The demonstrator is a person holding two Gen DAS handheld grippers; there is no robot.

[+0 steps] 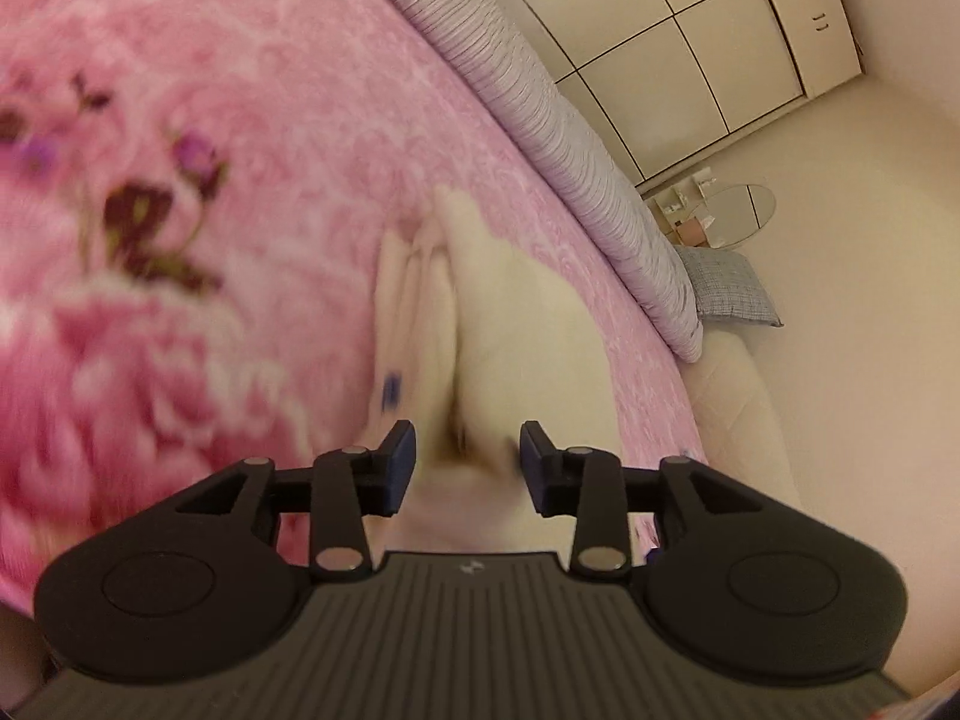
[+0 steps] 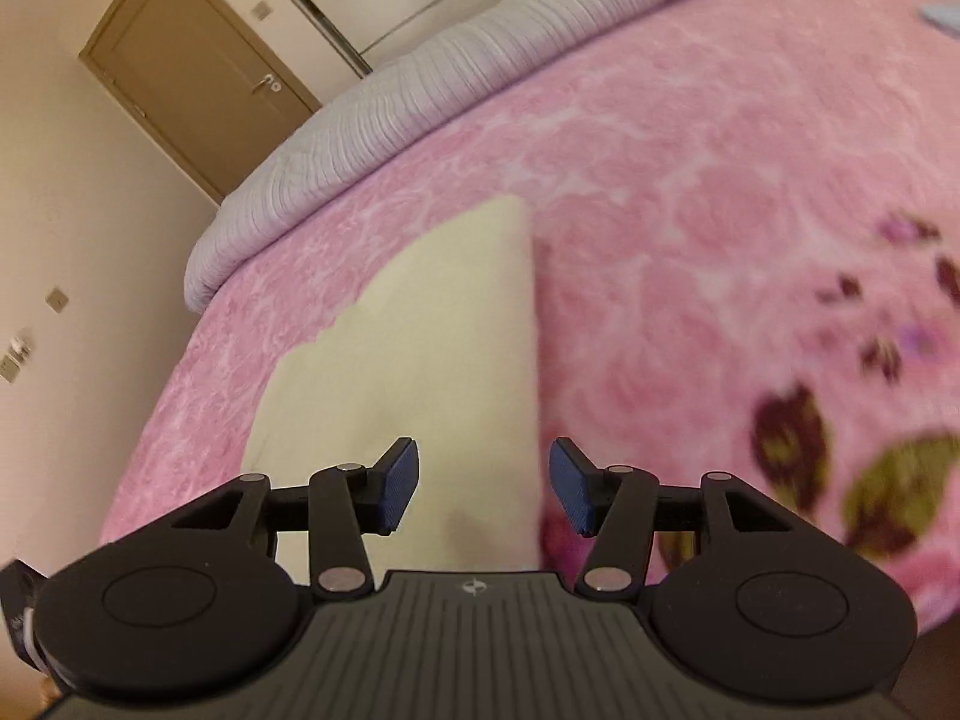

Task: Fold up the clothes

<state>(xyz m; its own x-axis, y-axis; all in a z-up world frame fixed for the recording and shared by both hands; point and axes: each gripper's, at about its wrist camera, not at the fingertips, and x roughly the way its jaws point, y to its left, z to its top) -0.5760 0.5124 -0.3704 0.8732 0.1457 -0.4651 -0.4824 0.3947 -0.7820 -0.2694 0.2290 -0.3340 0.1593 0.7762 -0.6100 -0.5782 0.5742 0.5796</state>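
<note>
Black plastic linkages fill the near edge of both wrist views. Left gripper (image 1: 467,450): jaws stand apart, blue pads clear of cloth, nothing pinched. Right gripper (image 2: 483,468): jaws spread wider, pads also free, nothing held.

Cream garment (image 1: 480,324) lies on the bed, directly ahead of both grippers. Left view: it is blurred, bunched into long soft folds running away from the jaws, with a small blue mark near its left side and a dark smudge at the near end; whether that is a shadow or a print cannot be told. Right view: the garment (image 2: 420,360) looks flatter, a wedge narrowing away from the gripper, straight edge on the right, stepped edge on the left. That straight edge runs between the right gripper's pads.

Pink blanket (image 1: 270,90) with a darker flower print covers the bed under and around the garment. Beyond it, a grey striped quilt (image 1: 564,138) is rolled along the bed's far edge. A grey checked pillow (image 1: 729,288) sits by the quilt's end in the left view.

Farthest out: a cream wardrobe (image 1: 690,30) and a small round table (image 1: 738,210) with small items beside it; in the right view, a brown door (image 2: 192,66) in a cream wall.
</note>
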